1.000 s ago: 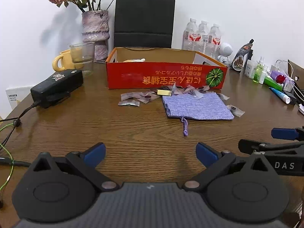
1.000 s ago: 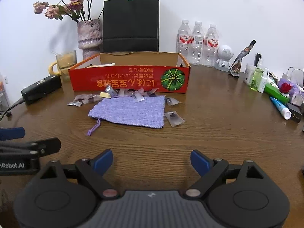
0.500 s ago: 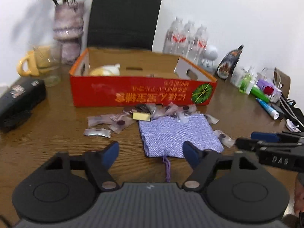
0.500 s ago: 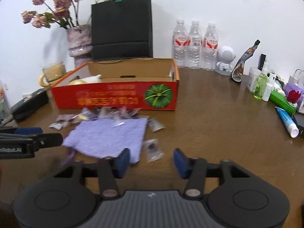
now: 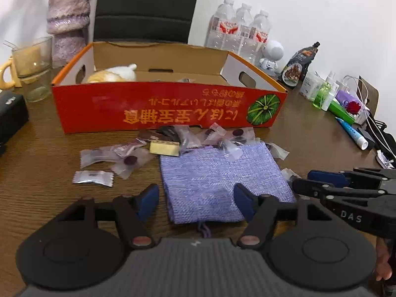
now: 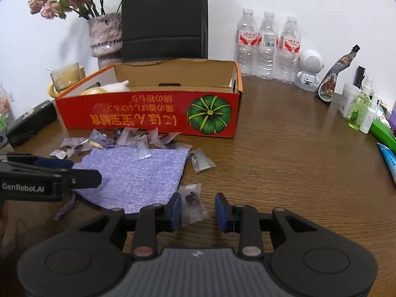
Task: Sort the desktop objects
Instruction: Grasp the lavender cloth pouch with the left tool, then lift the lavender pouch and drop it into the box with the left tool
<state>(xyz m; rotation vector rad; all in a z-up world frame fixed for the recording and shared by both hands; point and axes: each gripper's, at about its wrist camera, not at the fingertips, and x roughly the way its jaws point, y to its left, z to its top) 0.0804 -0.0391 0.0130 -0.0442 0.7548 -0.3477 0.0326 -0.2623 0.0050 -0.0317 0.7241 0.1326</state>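
A purple woven pouch [image 5: 217, 175] [image 6: 133, 173] lies flat on the wooden table in front of the red cardboard box [image 5: 168, 109] [image 6: 148, 113]. Several wrapped candies [image 5: 118, 159] and a yellow block [image 5: 164, 147] are scattered between box and pouch. My left gripper [image 5: 196, 200] [image 6: 85, 169] is open, its fingers straddling the pouch's near edge and drawstring. My right gripper [image 6: 198, 208] [image 5: 303, 180] is open with a narrower gap, and a clear-wrapped dark candy [image 6: 191, 201] lies between its fingers. Another wrapped candy [image 6: 201, 162] sits just beyond, beside the pouch.
Behind the box stand a black bag [image 6: 164, 17], a vase [image 6: 105, 34] and three water bottles [image 6: 268, 47]. A glass [image 5: 32, 71] and black case [image 6: 31, 122] are at left. Small bottles [image 6: 358, 111], a tube [image 5: 351, 133] and cables crowd the right edge.
Both grippers have moved forward to the pouch. The right gripper's fingers have narrowed around a wrapped candy; the left gripper's fingers have also come somewhat closer together.
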